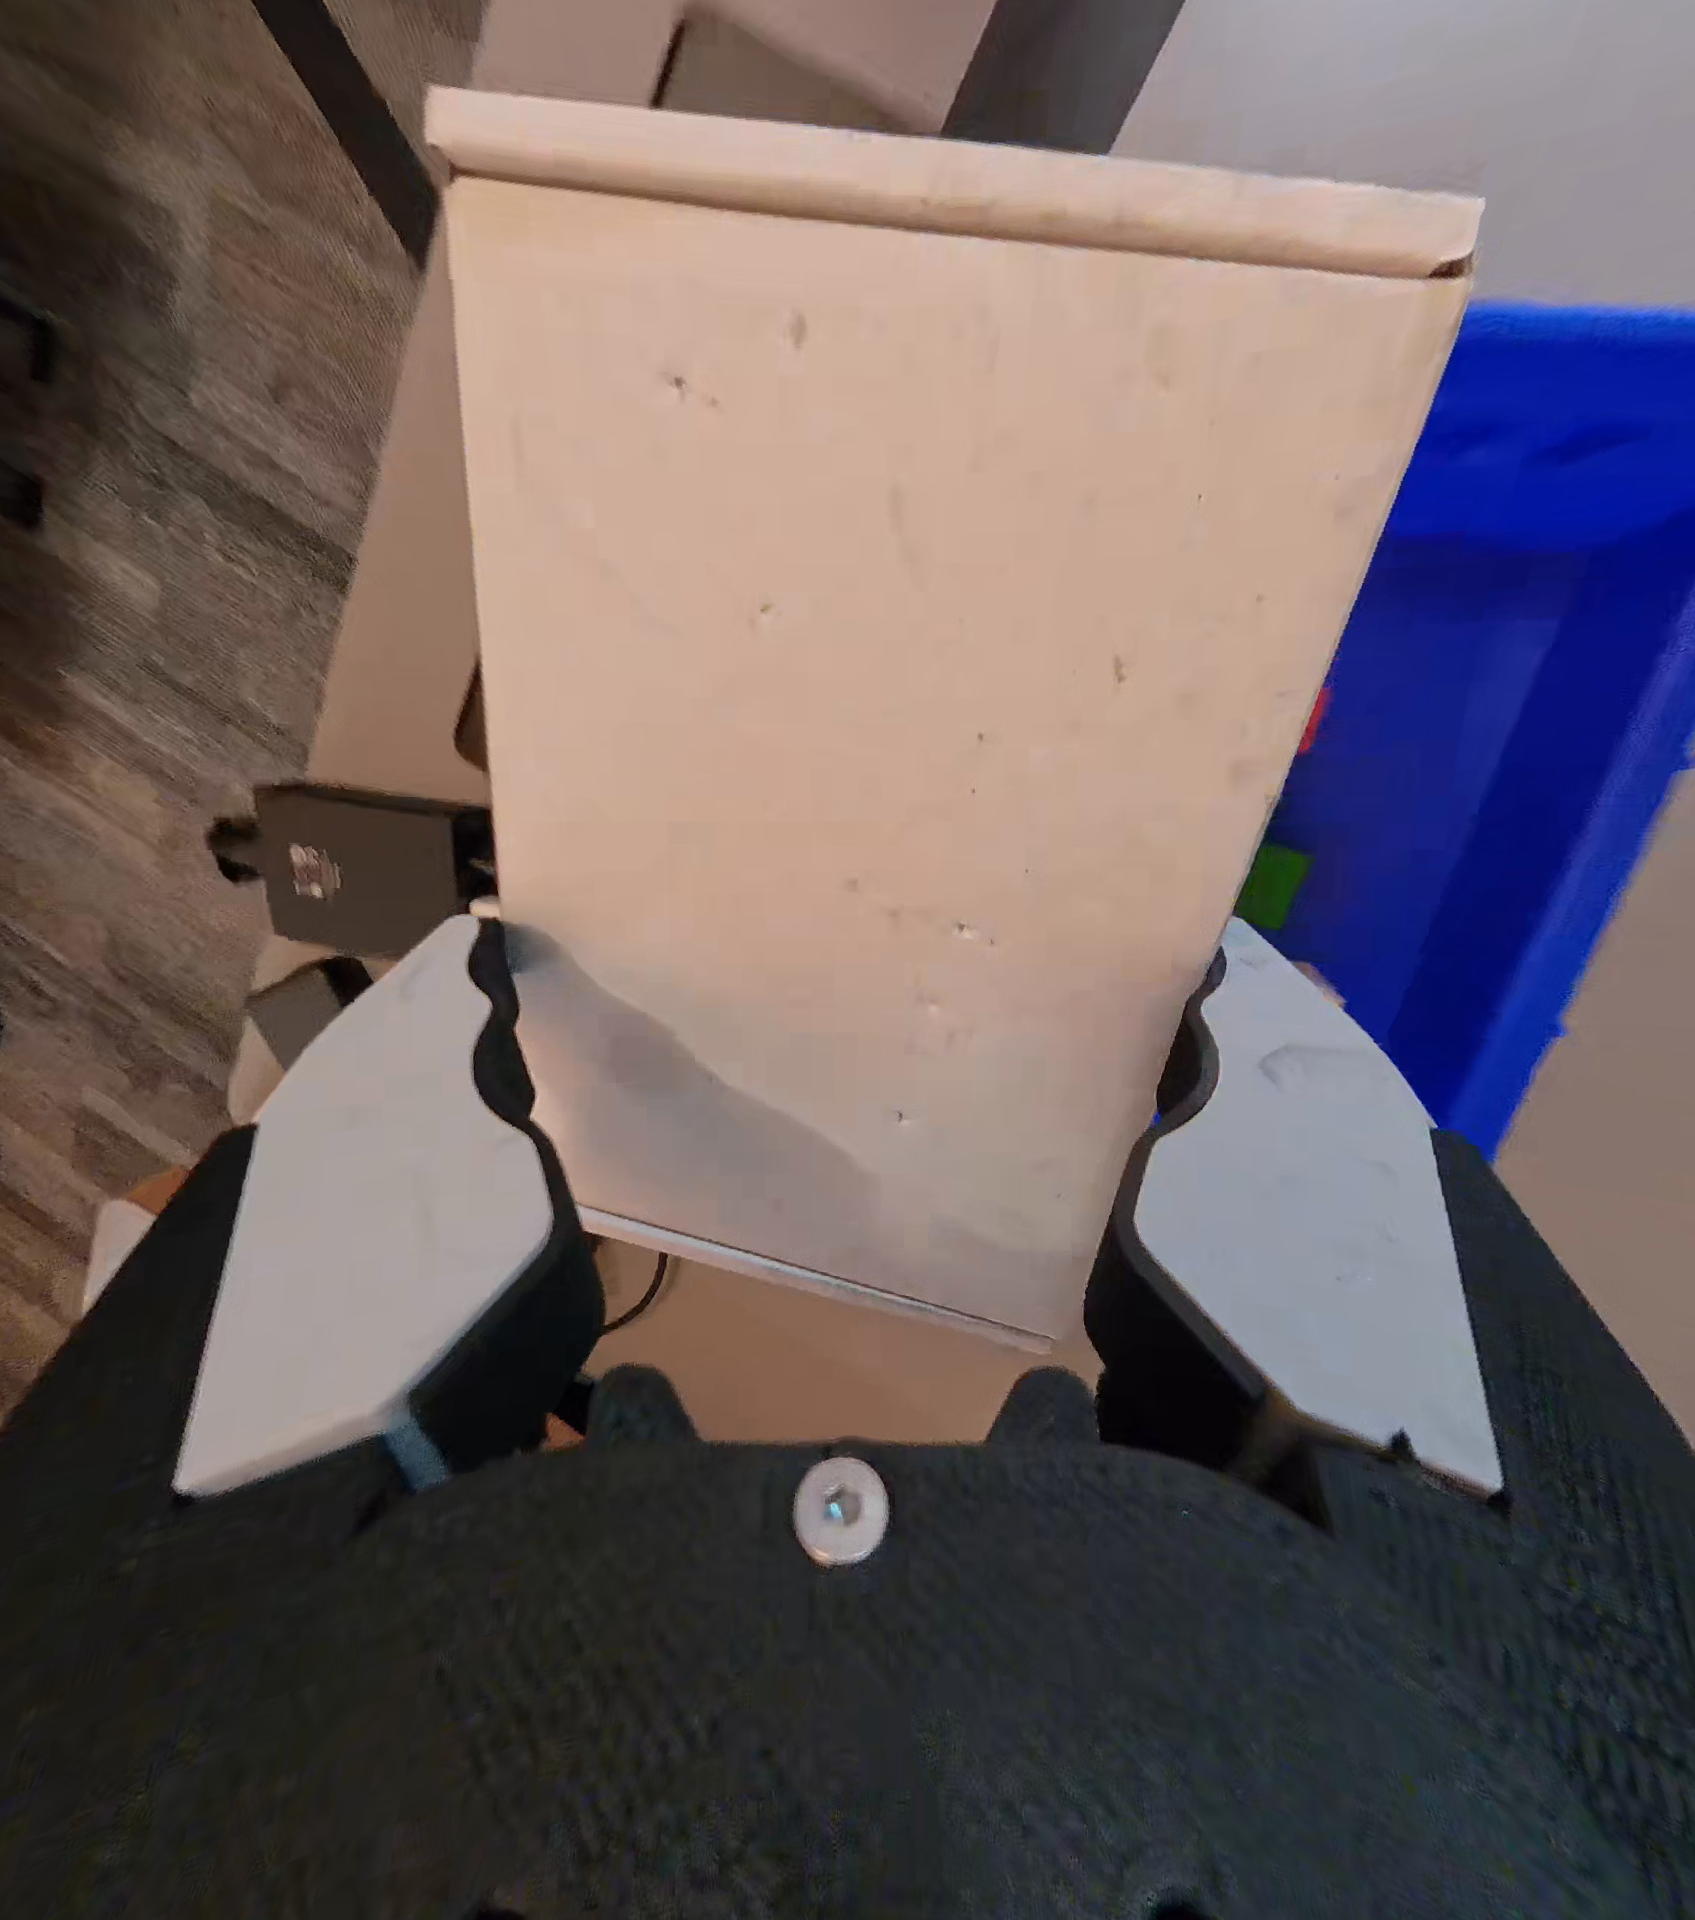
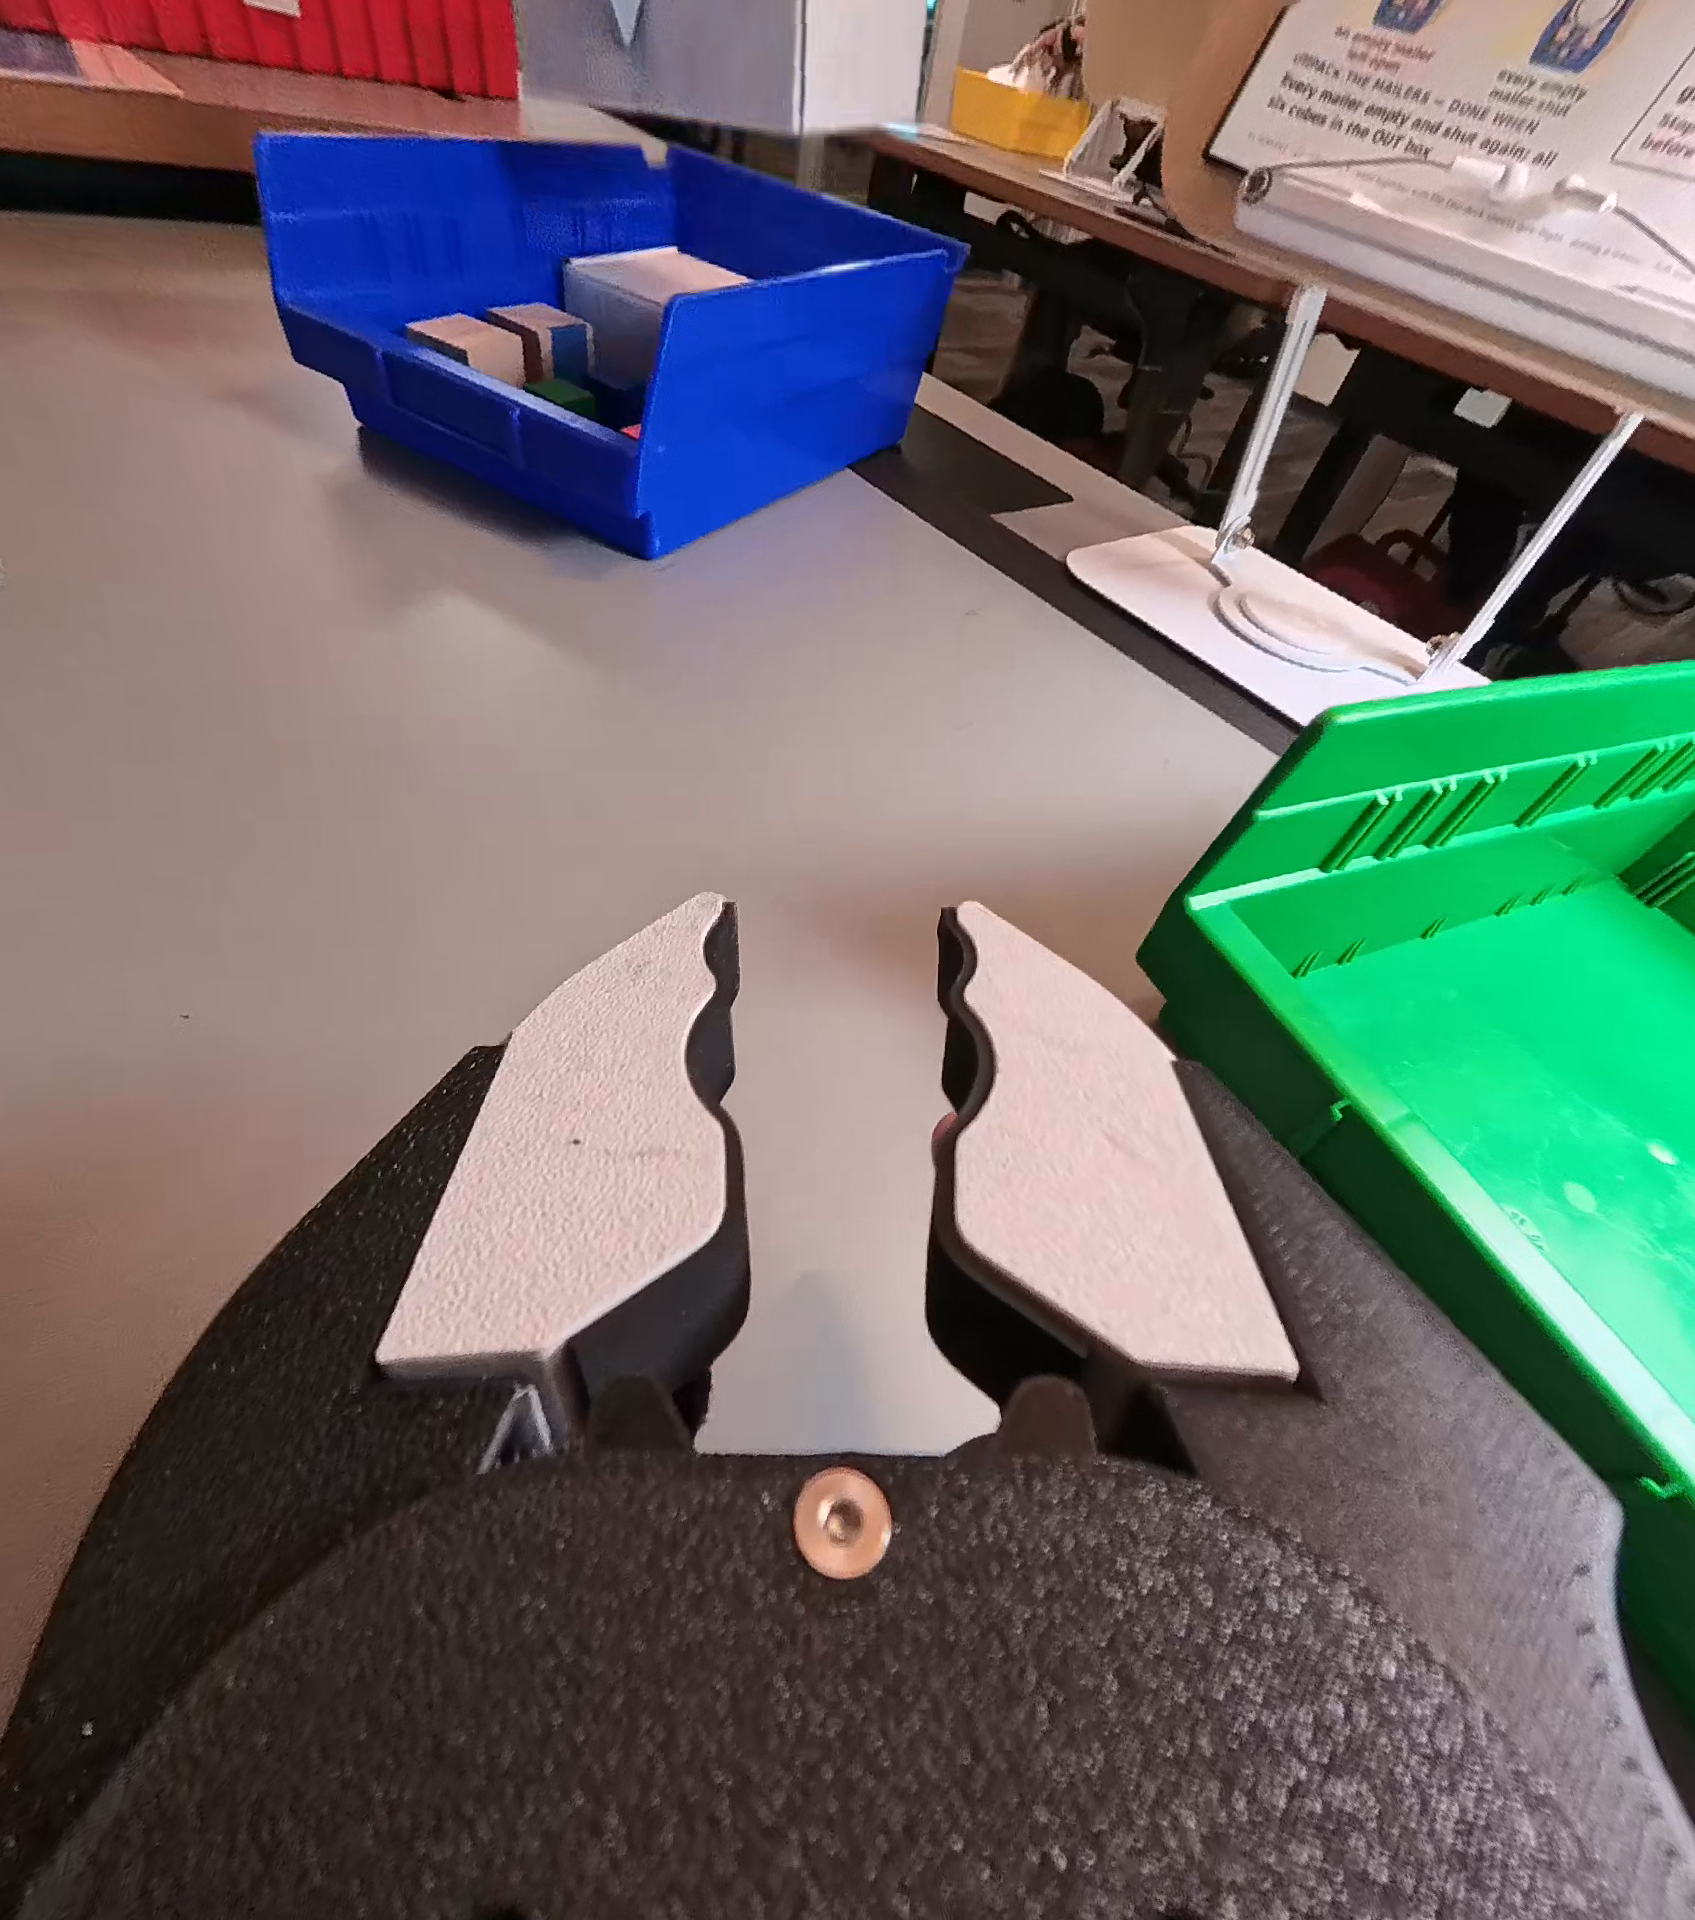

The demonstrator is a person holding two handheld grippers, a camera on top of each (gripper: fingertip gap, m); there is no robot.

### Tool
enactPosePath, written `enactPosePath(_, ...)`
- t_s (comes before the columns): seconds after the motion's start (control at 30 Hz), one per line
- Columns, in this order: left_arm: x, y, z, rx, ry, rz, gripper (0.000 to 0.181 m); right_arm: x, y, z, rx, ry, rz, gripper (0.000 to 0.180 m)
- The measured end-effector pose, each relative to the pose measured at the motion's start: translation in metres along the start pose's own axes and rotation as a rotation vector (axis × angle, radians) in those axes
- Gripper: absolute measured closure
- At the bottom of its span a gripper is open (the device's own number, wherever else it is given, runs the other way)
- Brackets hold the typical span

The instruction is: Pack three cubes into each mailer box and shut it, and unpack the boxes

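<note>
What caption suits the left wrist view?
Left gripper fingers clamp a shut white mailer box, lifted beside the blue bin.

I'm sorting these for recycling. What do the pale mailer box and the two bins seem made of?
Mailer box: apparently matte cardboard, with folded edges and small dents. Blue bin and green bin: likely moulded plastic, slightly glossy, with ribbed walls and light scuffs.

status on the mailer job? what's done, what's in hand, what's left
Done: nothing visibly finished; the green bin is empty, and cubes still sit in the blue bin. In hand: the left gripper clamps a shut mailer box, lifted near the blue bin; its contents are hidden. The right gripper is open, empty, over the table. Left: seemingly most of it.
</note>
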State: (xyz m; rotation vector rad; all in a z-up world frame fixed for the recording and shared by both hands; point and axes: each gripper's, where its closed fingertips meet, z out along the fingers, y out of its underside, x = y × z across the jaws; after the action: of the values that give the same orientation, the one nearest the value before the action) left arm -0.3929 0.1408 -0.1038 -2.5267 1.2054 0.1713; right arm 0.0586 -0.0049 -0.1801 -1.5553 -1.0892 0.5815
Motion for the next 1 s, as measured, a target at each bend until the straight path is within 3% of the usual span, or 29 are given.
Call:
enactPosePath(0.13, 0.056, -0.038, -0.046, 0.162, 0.042, 0.091, 0.061, -0.001, -0.005, -0.001, 0.009, 0.039, -0.044, 0.141)
enactPosePath(0.27, 0.144, -0.076, -0.065, 0.271, 0.152, 0.254, 0.061, -0.009, -0.009, 0.003, 0.012, 0.051, -0.103, 0.137)
enactPosePath(0.43, 0.242, -0.105, -0.048, 0.306, 0.323, 0.403, 0.061, -0.025, -0.009, 0.012, -0.013, 0.088, -0.298, 0.136)
enactPosePath(0.63, 0.344, -0.12, -0.016, 0.235, 0.569, 0.524, 0.061, -0.047, -0.034, 0.008, 0.087, 0.162, -0.583, 0.11)
enactPosePath(0.8, 0.391, -0.114, 0.017, 0.081, 0.704, 0.559, 0.061, -0.074, -0.035, 0.008, 0.119, 0.164, -0.857, 0.1)
enactPosePath(1.0, 0.405, -0.11, 0.019, -0.004, 0.76, 0.551, 0.061, -0.069, -0.04, 0.001, 0.157, 0.184, -0.877, 0.099)
